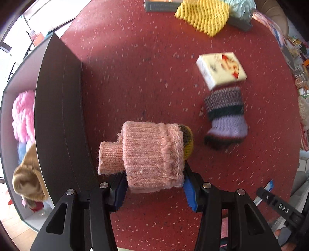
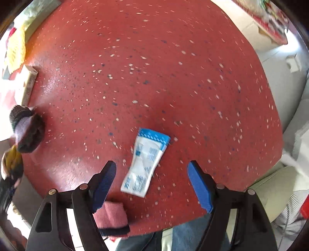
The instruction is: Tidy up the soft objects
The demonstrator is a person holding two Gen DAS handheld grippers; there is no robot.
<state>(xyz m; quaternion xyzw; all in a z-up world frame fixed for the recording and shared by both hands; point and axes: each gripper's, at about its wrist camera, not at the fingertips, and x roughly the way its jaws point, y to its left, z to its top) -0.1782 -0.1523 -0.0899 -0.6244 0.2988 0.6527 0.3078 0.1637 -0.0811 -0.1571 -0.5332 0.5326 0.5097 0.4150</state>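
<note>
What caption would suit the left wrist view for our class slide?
Left gripper carries a pink knitted mitten above the speckled red table, beside a dark open box of soft things.

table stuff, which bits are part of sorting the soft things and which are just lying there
Part of the job:
pink knit, held in the left gripper
striped knit
yellow knit
grey bin with soft items inside

Just lying about:
white box
blue-and-white packet, under the open right gripper

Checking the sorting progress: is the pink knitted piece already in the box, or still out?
Out. The left gripper holds the pink knitted piece above the red table, beside the box.
</note>
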